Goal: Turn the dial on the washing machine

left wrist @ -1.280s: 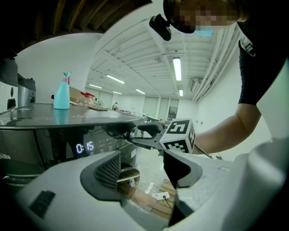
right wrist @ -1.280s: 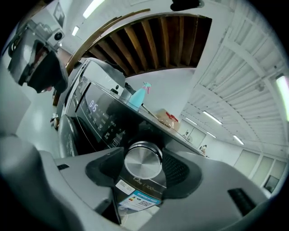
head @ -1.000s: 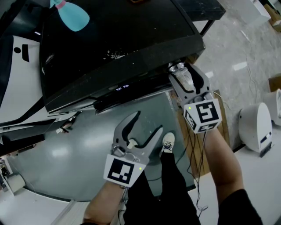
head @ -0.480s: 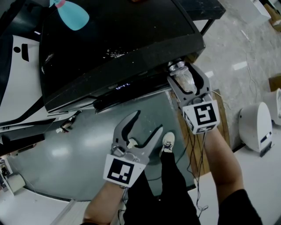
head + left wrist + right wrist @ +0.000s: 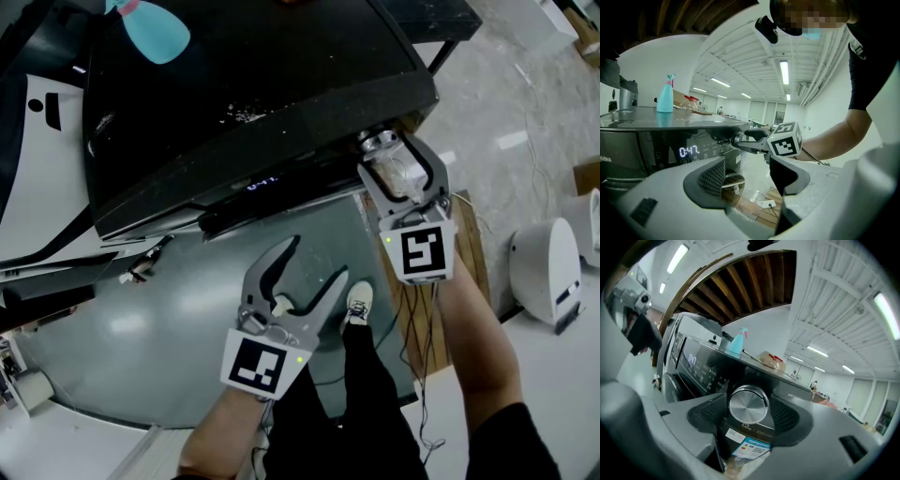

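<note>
Far left on the washing machine point(image 5: 262, 84) lid: a teal spray bottle point(image 5: 155, 33), out of play. Below the lit display point(image 5: 262, 184), left gripper point(image 5: 314, 264) parked before the round door point(image 5: 141, 328), fingers spread wide with nothing between. Likely held back simply to stay clear of the working hand. Further right, at the control panel's end, the chrome dial point(image 5: 748, 404) on the front face. Squared to it, right gripper point(image 5: 394, 159), fingers just opened and flanking the knob on both sides, pads seemingly just beside its rim rather than pinching. Reads as a let-go to re-seat for another twist, or a finished turn.
</note>
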Demonstrator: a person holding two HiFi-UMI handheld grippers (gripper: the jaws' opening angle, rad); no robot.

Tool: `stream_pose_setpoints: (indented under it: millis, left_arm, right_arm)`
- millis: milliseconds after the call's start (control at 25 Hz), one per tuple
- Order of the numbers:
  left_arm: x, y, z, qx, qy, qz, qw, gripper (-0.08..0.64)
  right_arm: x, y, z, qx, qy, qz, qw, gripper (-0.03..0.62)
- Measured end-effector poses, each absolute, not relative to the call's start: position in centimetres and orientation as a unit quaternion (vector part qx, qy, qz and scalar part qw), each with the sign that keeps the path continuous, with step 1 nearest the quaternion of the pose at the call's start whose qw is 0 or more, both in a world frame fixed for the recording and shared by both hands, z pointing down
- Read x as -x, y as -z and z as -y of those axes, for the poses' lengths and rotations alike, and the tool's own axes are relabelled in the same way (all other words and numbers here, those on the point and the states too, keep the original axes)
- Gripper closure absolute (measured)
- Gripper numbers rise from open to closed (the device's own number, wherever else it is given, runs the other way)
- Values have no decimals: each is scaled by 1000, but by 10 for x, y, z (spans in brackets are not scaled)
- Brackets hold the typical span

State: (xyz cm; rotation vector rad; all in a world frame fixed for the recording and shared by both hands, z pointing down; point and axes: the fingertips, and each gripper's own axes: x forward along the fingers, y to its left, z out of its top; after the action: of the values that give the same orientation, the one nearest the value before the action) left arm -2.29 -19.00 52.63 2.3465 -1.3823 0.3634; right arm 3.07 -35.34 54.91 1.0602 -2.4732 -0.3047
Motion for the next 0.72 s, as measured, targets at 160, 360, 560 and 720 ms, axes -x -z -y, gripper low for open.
stream_pose_setpoints:
  millis: [160, 360, 560, 720]
  left_arm:
    - [24, -528, 190, -837, -130, 494, 197, 284]
    - [24, -529, 189, -836, -130, 494, 199, 284]
    - [24, -530, 190, -836, -128, 494, 200, 284]
    - [23, -530, 190, -837, -128, 493, 199, 284]
  right_arm:
    - [-26, -549, 352, -371, 196, 875, 241, 311]
    - [-22, -550, 351, -365, 230, 868, 247, 329]
    - [-27, -550, 354, -395, 108, 890, 200, 331]
    - [-34, -549, 359, -394, -20, 909, 136, 331]
